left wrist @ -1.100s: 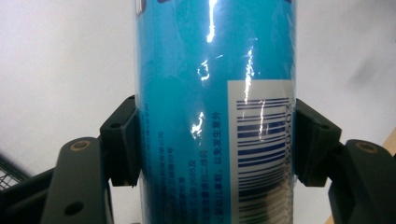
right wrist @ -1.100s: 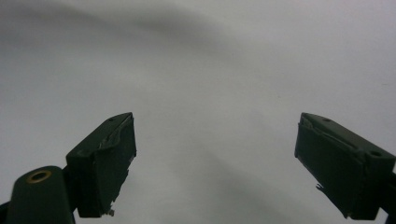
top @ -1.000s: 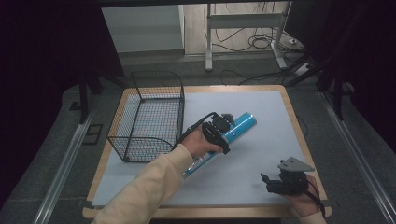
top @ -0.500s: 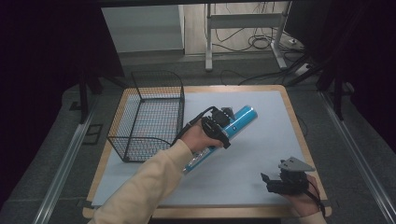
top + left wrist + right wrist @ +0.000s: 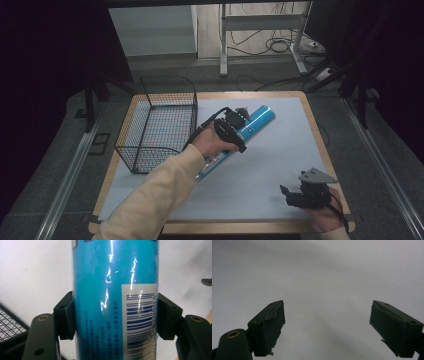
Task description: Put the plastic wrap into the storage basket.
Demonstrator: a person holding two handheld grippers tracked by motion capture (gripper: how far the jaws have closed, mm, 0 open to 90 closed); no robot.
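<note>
one blue tube (image 5: pixel 239 139), one wire basket (image 5: pixel 159 122)

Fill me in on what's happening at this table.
A person is working with two handheld grippers. The left gripper is clamped on a blue tube beside the wire basket, which looks empty. The right gripper sits open near the table's front right corner, holding nothing. The tube is not yet in the basket.

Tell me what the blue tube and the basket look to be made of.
Blue tube: probably a can or carton under glossy plastic film, judging by bright streaky glare and a printed barcode label. Basket: thin dark wire mesh, probably coated metal; you see straight through its grid.
</note>
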